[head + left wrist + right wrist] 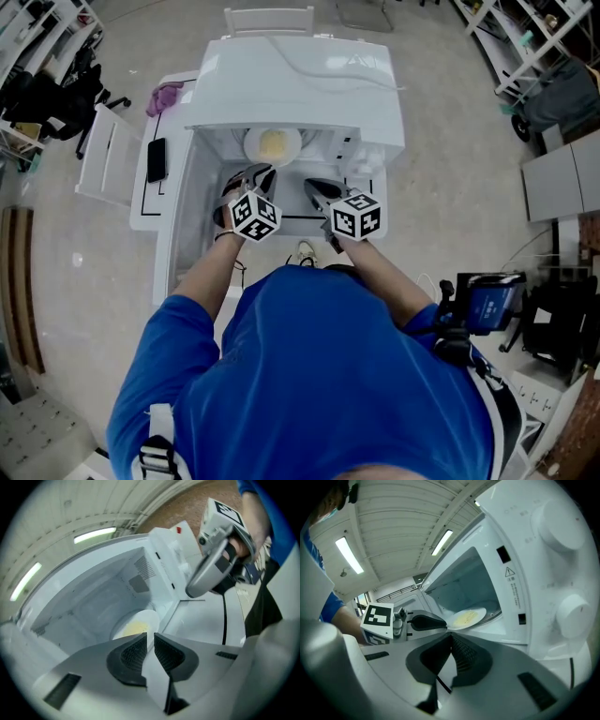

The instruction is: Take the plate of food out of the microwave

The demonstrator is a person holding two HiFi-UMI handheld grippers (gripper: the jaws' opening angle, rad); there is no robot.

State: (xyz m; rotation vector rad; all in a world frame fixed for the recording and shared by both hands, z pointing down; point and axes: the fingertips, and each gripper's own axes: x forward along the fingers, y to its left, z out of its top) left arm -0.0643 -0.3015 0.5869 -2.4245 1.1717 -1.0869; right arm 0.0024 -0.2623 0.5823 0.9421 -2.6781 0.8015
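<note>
Step in hand: the plate [466, 617] is being gripped for pull-out. It is seated inside the microwave [300, 84], near the cavity front. The left gripper [150, 638] is pinched down to a thin gap, apparently on the plate's near rim. The right gripper [451, 637] is closed on nothing, held just beside. Next: plate to be drawn out level so the food isn't tipped; right-side support likely needed.

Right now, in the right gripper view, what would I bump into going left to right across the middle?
blue sleeve → marker cube → left claw → plate of food → lower microwave knob
</note>
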